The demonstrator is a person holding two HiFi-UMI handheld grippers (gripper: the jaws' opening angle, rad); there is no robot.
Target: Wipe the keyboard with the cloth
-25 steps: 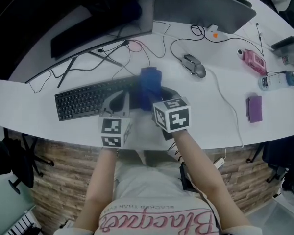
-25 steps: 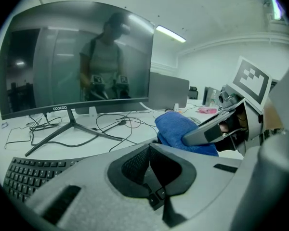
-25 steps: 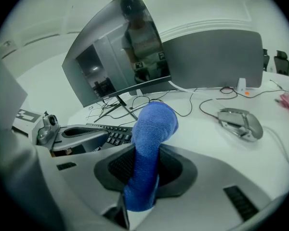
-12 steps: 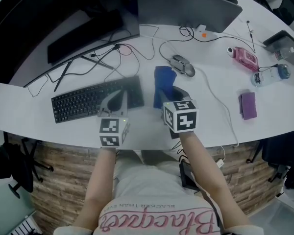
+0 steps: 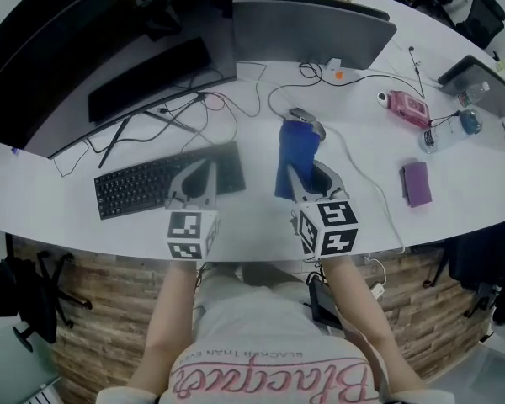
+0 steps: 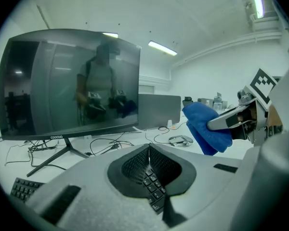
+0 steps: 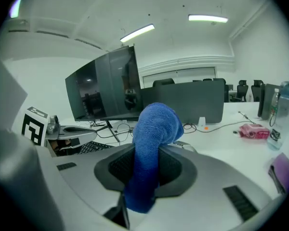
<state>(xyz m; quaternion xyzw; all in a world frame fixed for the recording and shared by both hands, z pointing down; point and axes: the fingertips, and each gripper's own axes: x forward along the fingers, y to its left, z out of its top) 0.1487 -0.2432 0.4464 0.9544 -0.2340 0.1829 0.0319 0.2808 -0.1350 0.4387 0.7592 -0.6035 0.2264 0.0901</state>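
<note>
Right gripper [image 5: 307, 179] was clamped on the cloth [image 5: 296, 150], holding it right of the keyboard [image 5: 151, 183], not touching it. Left gripper [image 5: 204, 173] had its jaws together, empty, over the keyboard's right end. Best approach: brace the keyboard with left, drag the cloth along the key rows, light pressure.

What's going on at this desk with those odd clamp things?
A person holds a two-jaw gripper in each hand over a white desk. The right gripper is clamped on a blue cloth, held up just right of the black keyboard and not touching it. The left gripper, jaws together and empty, is over the keyboard's right end.
</note>
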